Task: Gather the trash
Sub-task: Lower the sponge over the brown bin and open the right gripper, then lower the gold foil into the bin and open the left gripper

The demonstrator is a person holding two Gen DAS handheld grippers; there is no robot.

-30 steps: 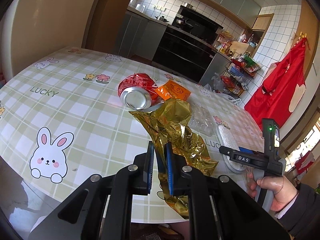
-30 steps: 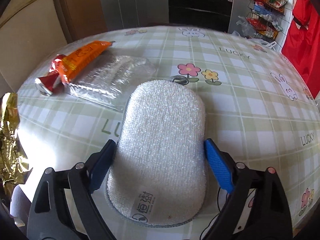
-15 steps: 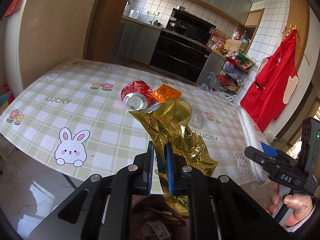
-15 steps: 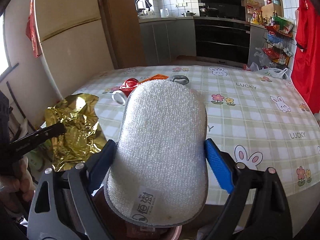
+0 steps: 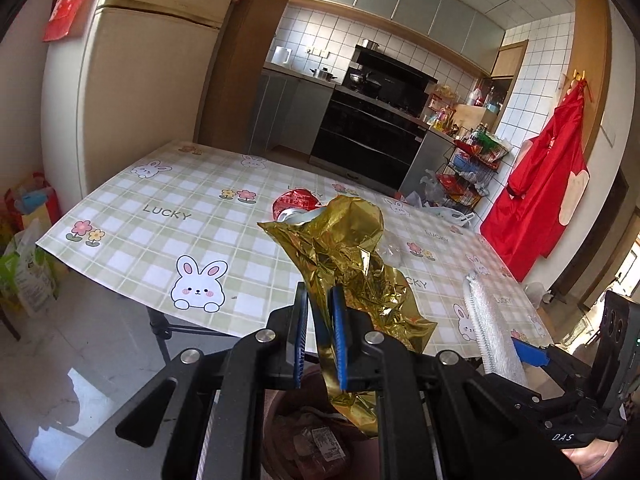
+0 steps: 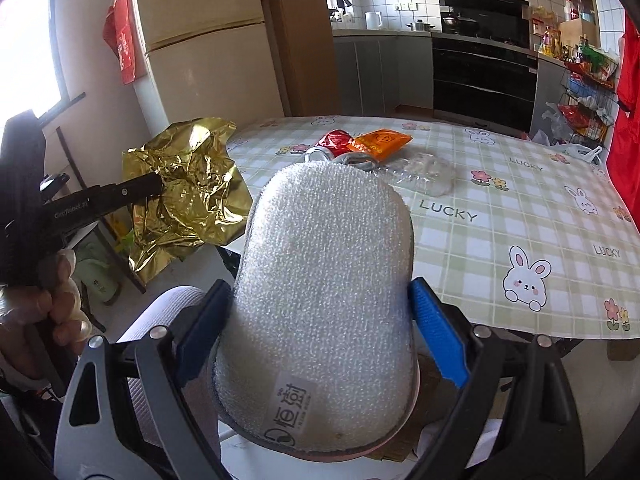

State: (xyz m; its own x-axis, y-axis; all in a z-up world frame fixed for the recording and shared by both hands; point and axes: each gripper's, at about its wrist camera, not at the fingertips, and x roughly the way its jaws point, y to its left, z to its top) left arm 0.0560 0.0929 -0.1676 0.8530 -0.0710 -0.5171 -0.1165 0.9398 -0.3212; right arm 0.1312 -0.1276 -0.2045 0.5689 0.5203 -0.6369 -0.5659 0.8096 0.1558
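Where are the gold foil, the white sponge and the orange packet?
gold foil (image 5: 344, 256), left wrist view, crumpled middle.
white sponge (image 6: 328, 280), right wrist view, middle of its face.
orange packet (image 6: 378, 142), right wrist view, printed front.

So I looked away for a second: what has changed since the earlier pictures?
The left gripper carried the gold foil and the right gripper the white sponge up and back off the table. Both grips, can, orange packet unchanged.

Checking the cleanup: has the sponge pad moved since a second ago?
Yes. The sponge pad, clamped in the right tool, was lifted off the table and back past its near edge.
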